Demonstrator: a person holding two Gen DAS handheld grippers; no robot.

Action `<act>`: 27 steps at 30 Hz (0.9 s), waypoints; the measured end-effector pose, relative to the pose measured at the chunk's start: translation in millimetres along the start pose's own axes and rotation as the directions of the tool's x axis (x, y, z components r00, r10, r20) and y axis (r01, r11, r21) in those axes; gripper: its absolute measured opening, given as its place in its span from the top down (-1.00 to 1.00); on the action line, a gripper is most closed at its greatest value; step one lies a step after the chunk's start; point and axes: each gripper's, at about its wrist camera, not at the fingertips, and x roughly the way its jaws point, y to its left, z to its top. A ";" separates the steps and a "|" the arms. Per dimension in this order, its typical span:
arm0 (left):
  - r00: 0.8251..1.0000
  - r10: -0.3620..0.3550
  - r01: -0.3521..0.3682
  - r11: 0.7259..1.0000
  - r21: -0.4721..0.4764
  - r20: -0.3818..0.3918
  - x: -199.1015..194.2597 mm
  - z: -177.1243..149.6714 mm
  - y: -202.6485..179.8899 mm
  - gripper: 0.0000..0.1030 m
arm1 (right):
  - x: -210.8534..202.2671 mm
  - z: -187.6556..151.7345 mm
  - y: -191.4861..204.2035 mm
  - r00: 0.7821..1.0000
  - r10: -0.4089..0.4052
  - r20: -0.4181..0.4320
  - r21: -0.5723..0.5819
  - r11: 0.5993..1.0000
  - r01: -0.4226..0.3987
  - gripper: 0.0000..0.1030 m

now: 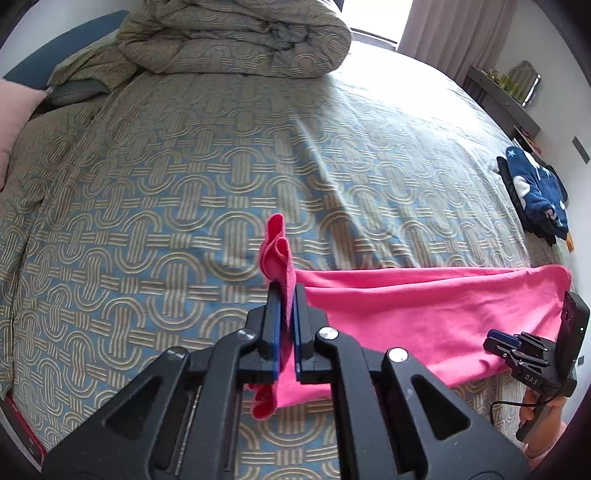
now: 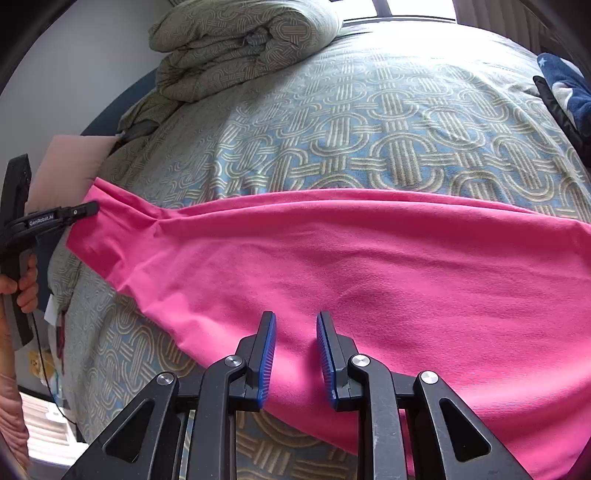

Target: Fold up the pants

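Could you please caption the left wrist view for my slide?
Left gripper shut on bunched end of pink pants above patterned bedspread.

Patterned bedspread (image 1: 184,184); rolled duvet (image 1: 236,37) at its far end, bright window (image 1: 373,18) and curtain (image 1: 454,33) beyond.

pink pants (image 2: 369,266), blue bedspread (image 1: 184,192) with beige interlocking-loop pattern, navy star-print garment (image 1: 535,192)
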 end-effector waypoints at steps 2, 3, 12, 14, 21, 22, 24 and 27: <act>1.000 -0.024 0.024 0.999 0.033 -0.011 -0.4 2.5 -30.4 0.88 | -13.0 -2.6 -9.1 1.000 0.004 0.020 -0.004 1.000 -0.004 0.56; 0.999 -0.039 0.040 0.998 0.048 -0.022 0.9 2.8 -47.1 0.88 | -17.8 -2.3 -12.6 1.000 0.008 0.028 -0.004 1.000 -0.008 0.56; 0.977 -0.169 0.188 0.969 0.157 -0.130 38.8 -13.8 -203.2 0.88 | -60.4 -19.7 -64.6 0.995 -0.001 0.102 0.084 0.996 -0.008 0.53; 0.968 -0.185 0.212 0.964 0.160 -0.168 56.2 -19.9 -231.0 0.86 | -66.3 -25.7 -76.6 0.995 -0.002 0.104 0.104 0.995 -0.008 0.53; 0.915 -0.351 0.374 0.923 0.088 -0.201 52.3 -30.1 -246.2 0.43 | -77.3 -40.8 -97.2 0.994 -0.008 0.110 0.125 0.992 -0.006 0.51; 0.930 -0.329 0.348 0.932 0.104 -0.164 42.0 -30.3 -239.9 0.33 | -77.6 -41.9 -97.8 0.994 -0.004 0.108 0.126 0.992 -0.009 0.47; 0.959 -0.270 0.279 0.950 0.138 -0.084 20.7 -32.1 -219.9 0.08 | -76.7 -41.0 -99.4 0.994 0.010 0.108 0.133 0.991 -0.024 0.41; 0.986 -0.164 0.163 0.976 0.141 -0.010 2.9 -41.9 -177.4 0.06 | -74.6 -36.7 -95.9 0.993 0.037 0.109 0.136 0.989 -0.052 0.30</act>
